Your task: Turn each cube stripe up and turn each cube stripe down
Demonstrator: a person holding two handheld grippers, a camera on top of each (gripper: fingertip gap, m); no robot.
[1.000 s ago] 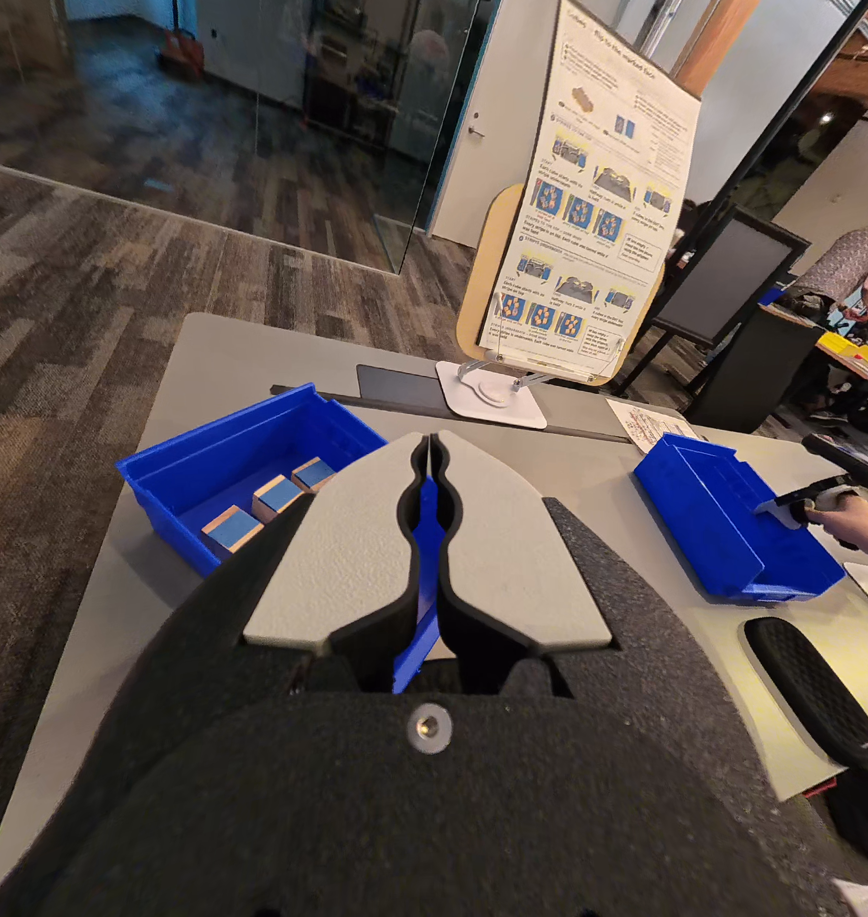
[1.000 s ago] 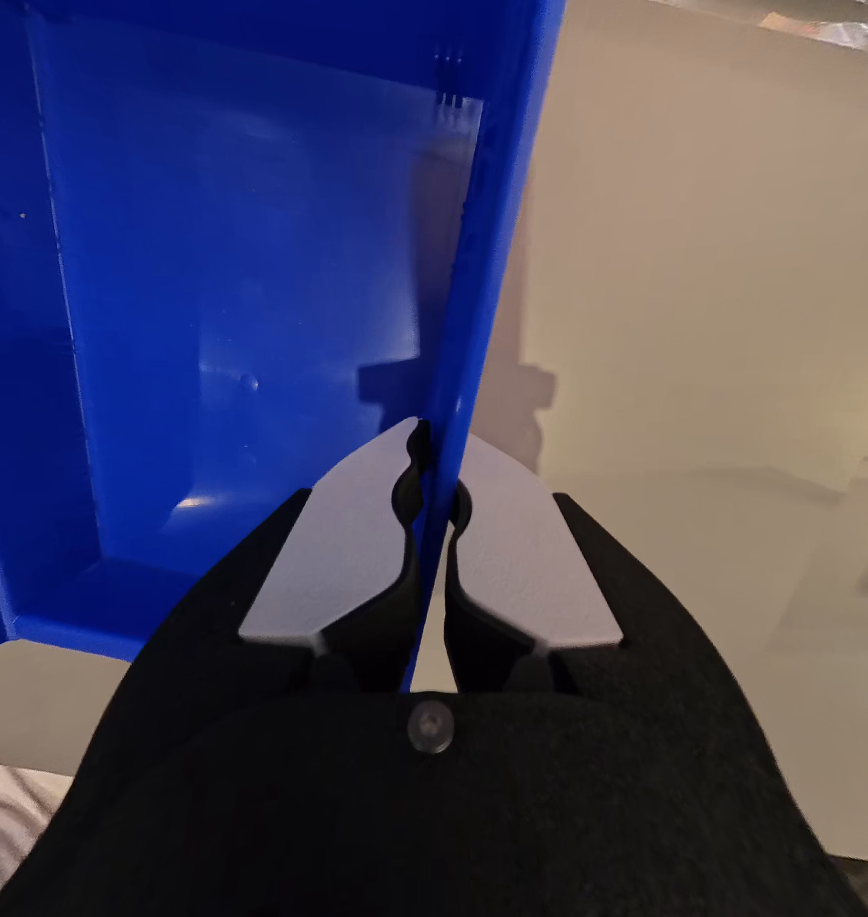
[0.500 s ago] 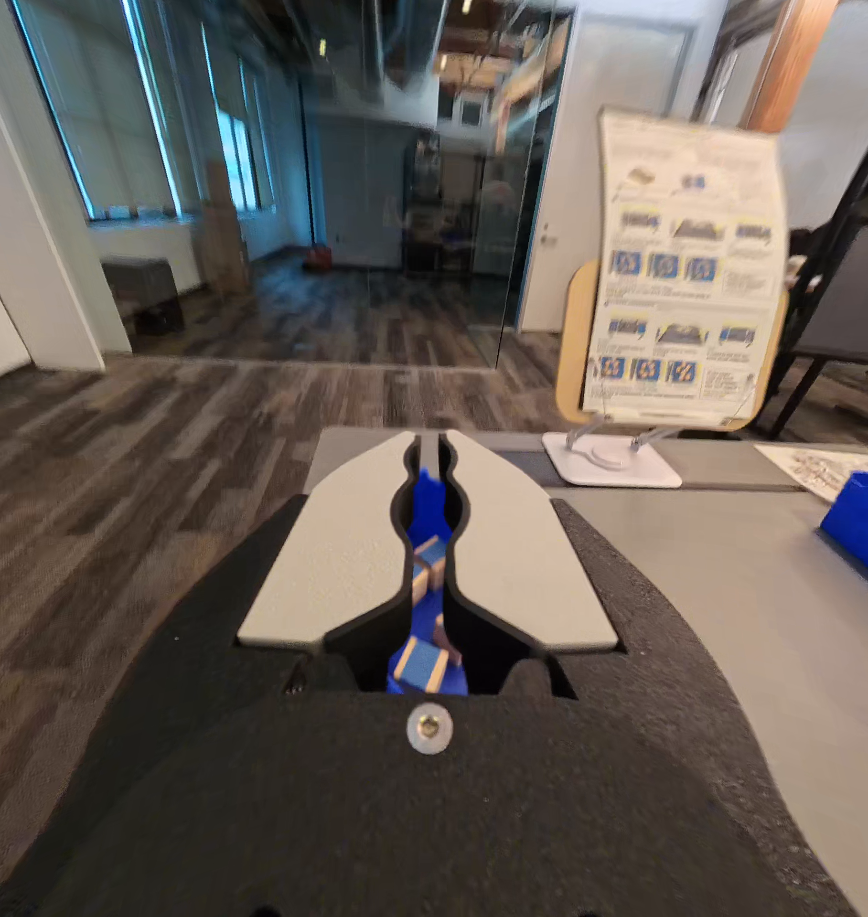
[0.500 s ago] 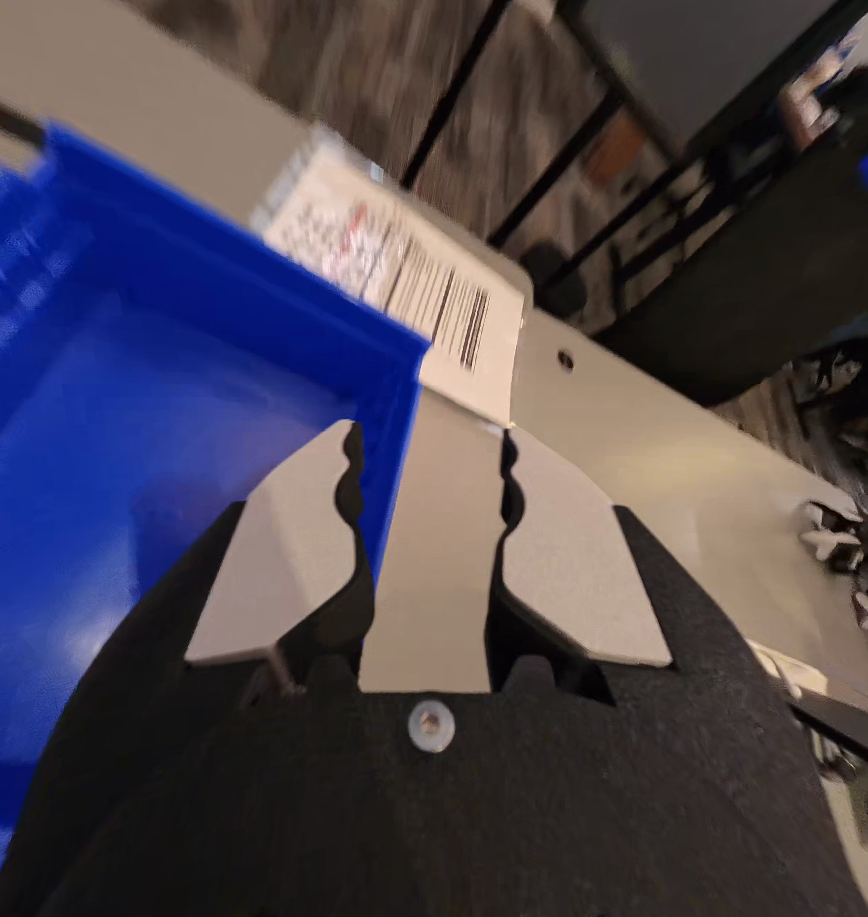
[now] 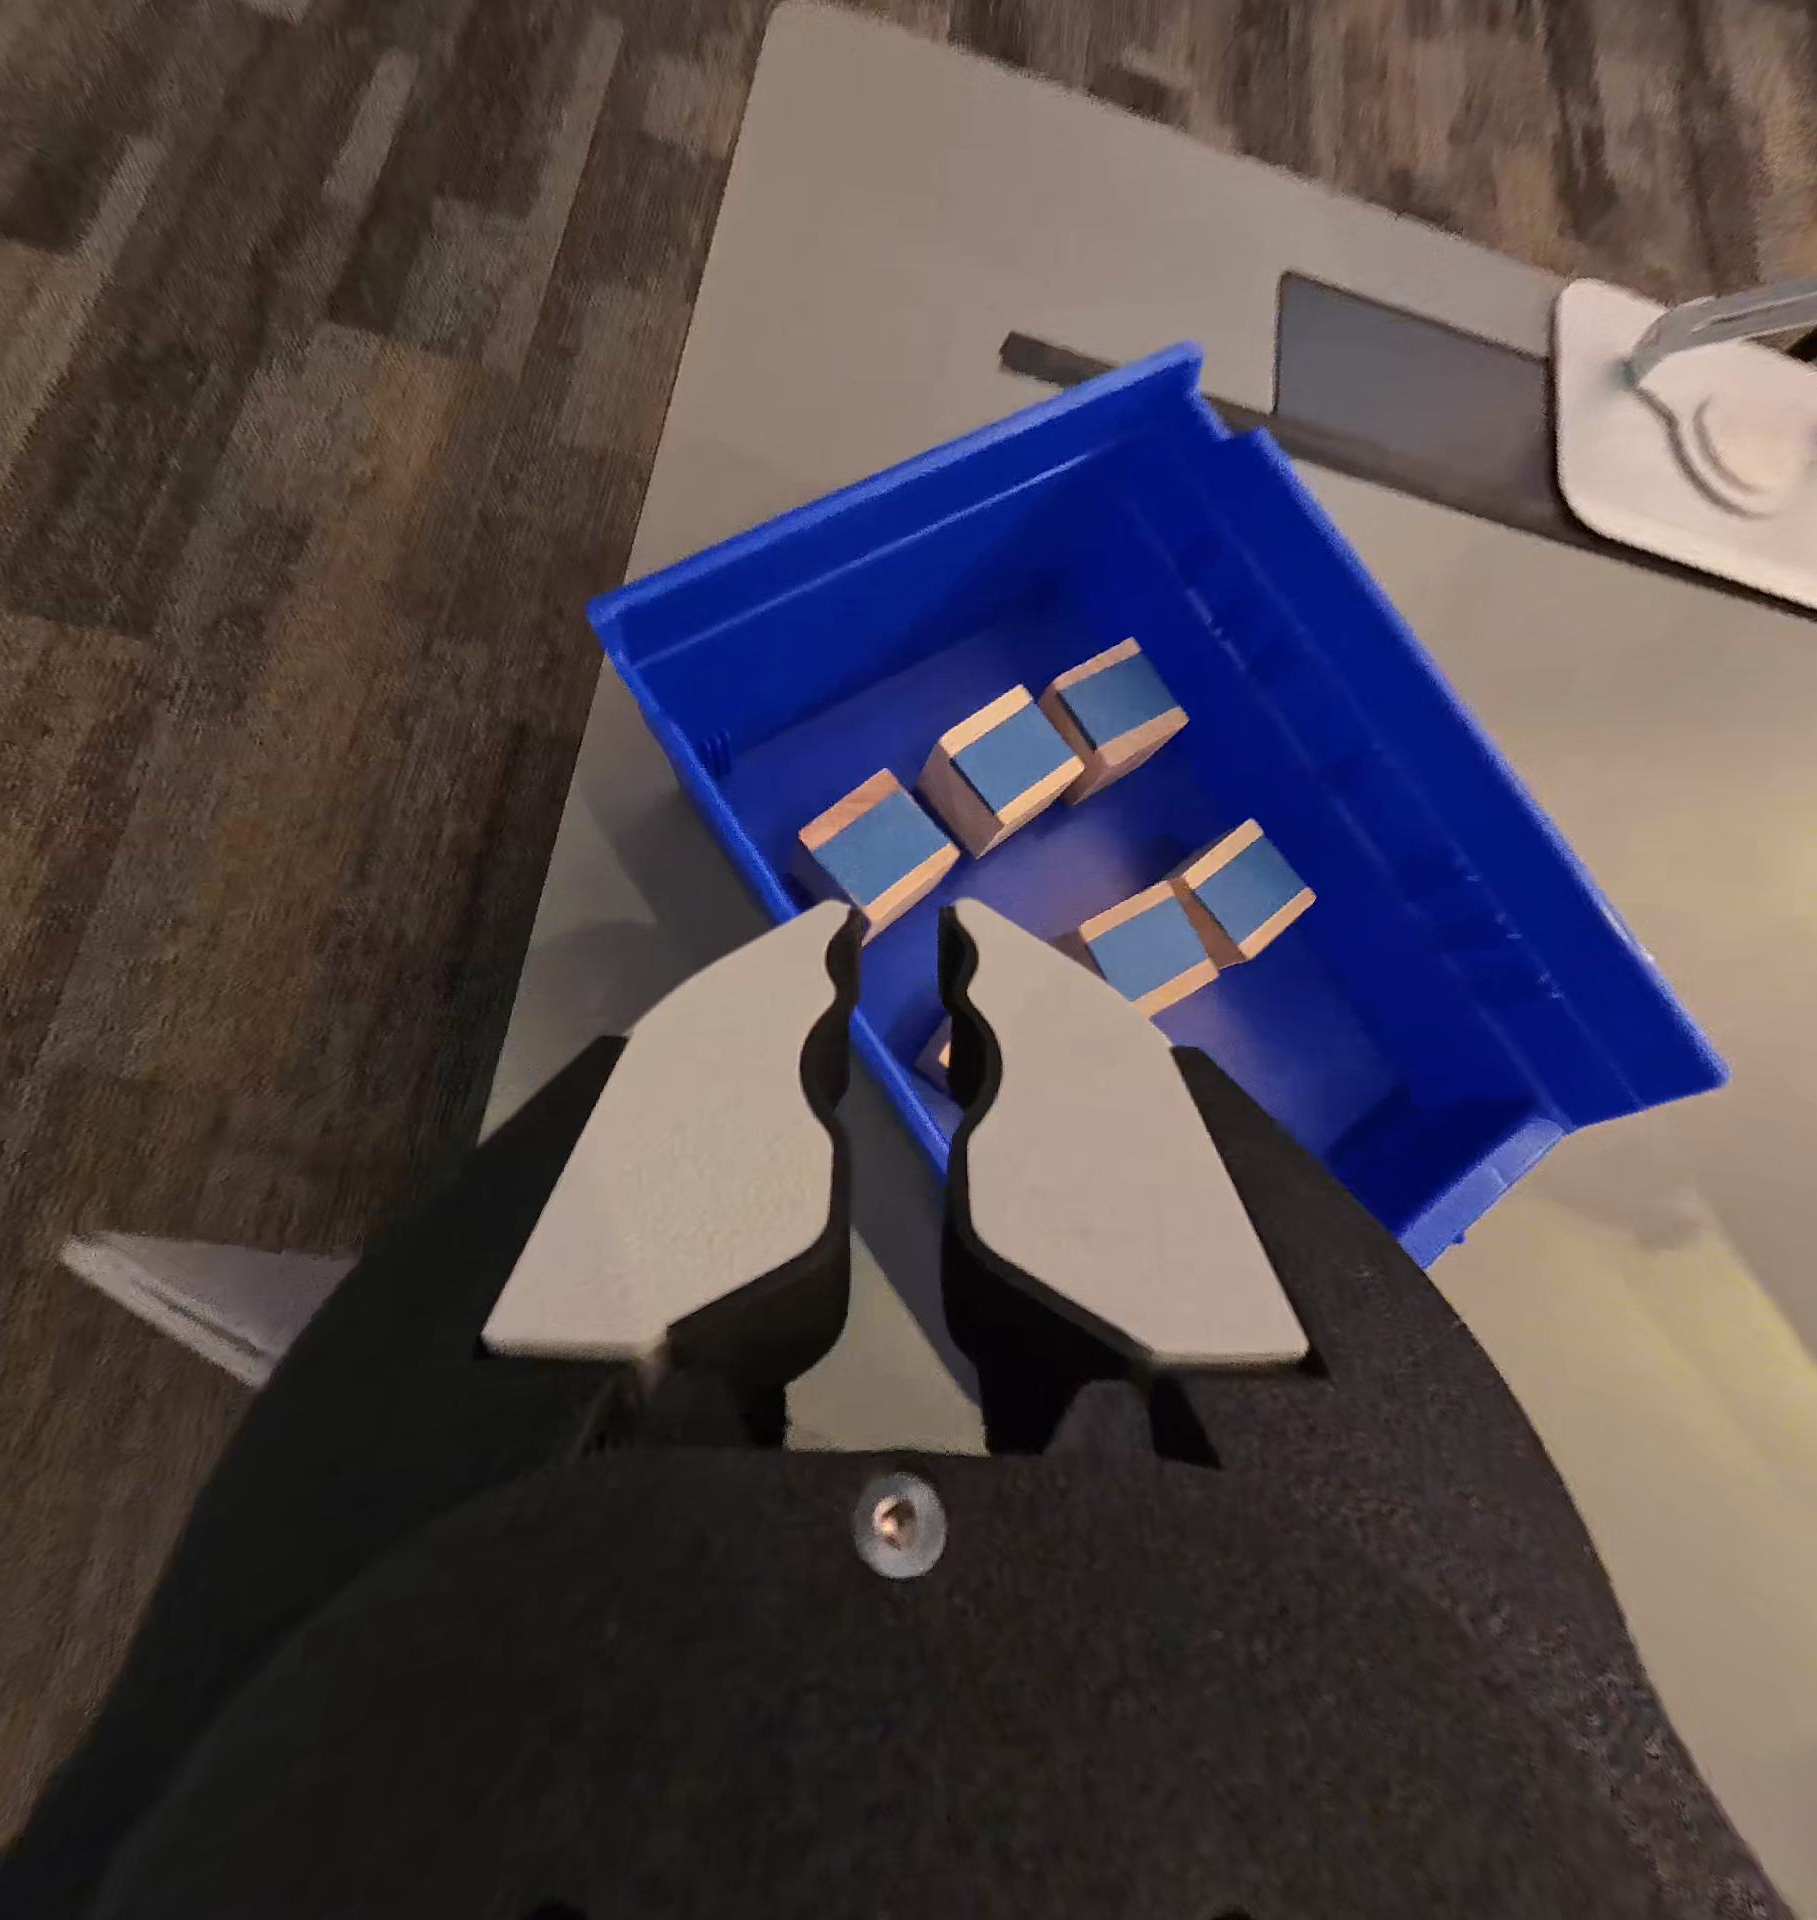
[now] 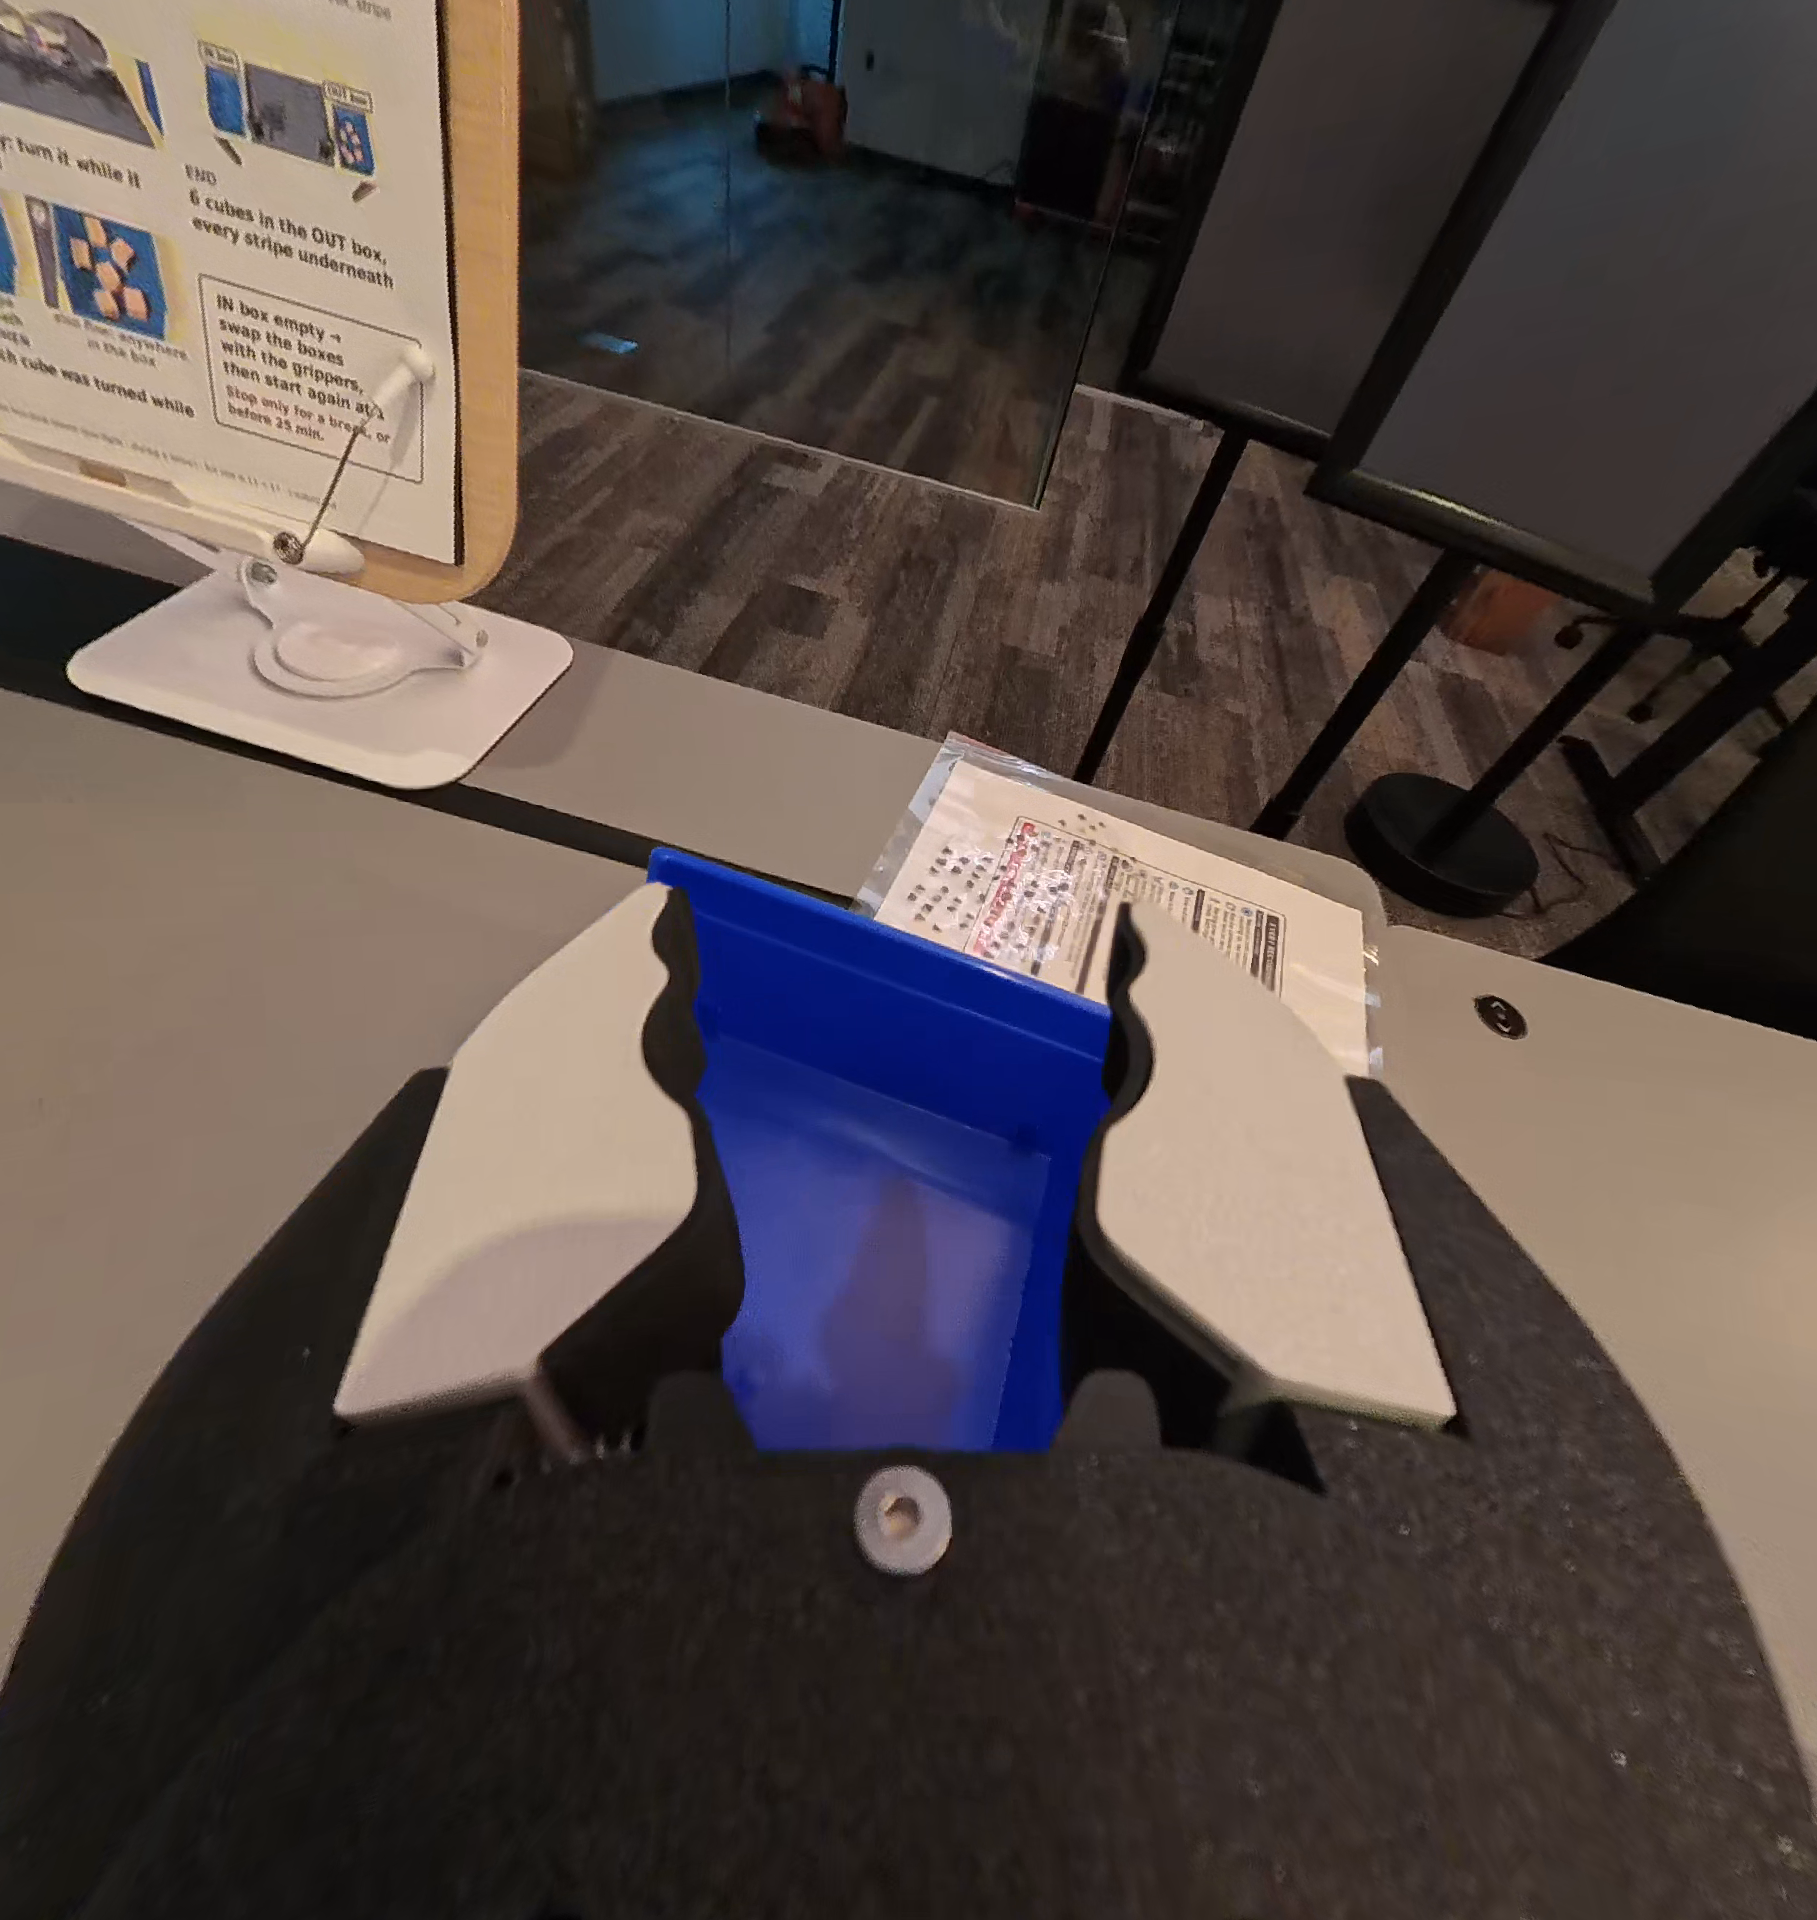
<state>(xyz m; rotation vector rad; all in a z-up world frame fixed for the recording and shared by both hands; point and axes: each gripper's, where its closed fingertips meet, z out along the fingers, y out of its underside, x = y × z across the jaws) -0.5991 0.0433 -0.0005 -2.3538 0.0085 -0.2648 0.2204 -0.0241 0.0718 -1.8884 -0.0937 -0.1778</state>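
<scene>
A blue bin (image 5: pixel 1403 831) sits near the table's left edge and holds several wooden cubes, each with its blue stripe up, such as one (image 5: pixel 878 847), another (image 5: pixel 1003 764) and a third (image 5: pixel 1242 888). One more cube (image 5: pixel 935 1055) is mostly hidden behind my fingers. My left gripper (image 5: pixel 896 930) hovers over the bin's near-left wall, its jaws a narrow gap apart and holding nothing. My right gripper (image 6: pixel 893 914) is wide open above a second blue bin (image 6: pixel 883 1039), whose visible inside holds nothing.
A stand with an instruction sheet (image 6: pixel 208 260) on a white base (image 6: pixel 312 675) is at the table's back; the base also shows in the left wrist view (image 5: pixel 1714 468). A bagged paper (image 6: pixel 1195 904) lies behind the second bin. Floor lies past the table's left edge (image 5: pixel 613 727).
Both grippers were shut on bin walls a second ago and have let go. The left now tilts down over the cubes. The right has opened wide and swung toward the stand.
</scene>
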